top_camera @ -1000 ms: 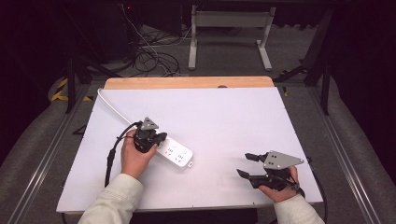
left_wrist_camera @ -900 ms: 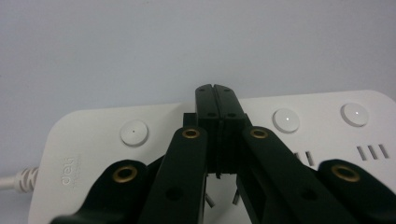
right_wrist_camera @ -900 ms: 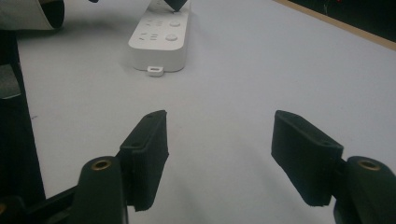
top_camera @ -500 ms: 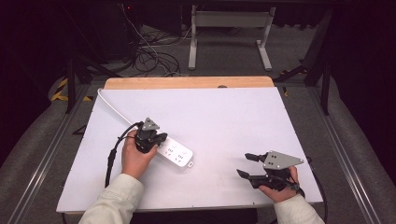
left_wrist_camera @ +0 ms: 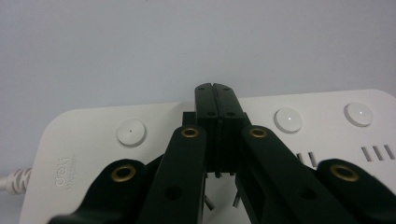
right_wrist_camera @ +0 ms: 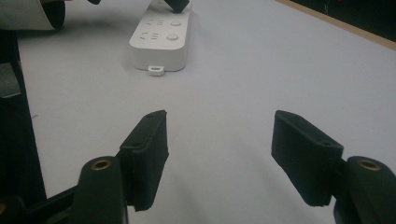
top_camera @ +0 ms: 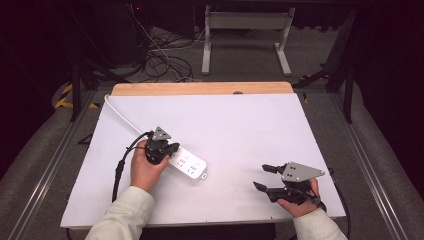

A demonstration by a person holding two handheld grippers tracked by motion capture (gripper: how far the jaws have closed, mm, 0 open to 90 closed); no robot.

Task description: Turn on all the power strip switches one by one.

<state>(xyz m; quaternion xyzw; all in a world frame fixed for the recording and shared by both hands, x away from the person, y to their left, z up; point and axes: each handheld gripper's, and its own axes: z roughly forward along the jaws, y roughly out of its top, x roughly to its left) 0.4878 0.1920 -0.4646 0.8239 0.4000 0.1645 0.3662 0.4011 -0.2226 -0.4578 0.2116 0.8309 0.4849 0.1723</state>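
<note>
White table (top_camera: 240, 120); white power strip (top_camera: 187, 163) lies left of centre, cord (top_camera: 120, 114) running off toward the far left corner. Left gripper (top_camera: 167, 150) sits over the strip's cord end; in the left gripper view its jaws are pressed flat together with nothing between them, tips above the strip's top face beside a round button (left_wrist_camera: 131, 132). Right gripper (top_camera: 263, 177) near the front right edge, well apart from the strip, jaws spread wide, empty.
</note>
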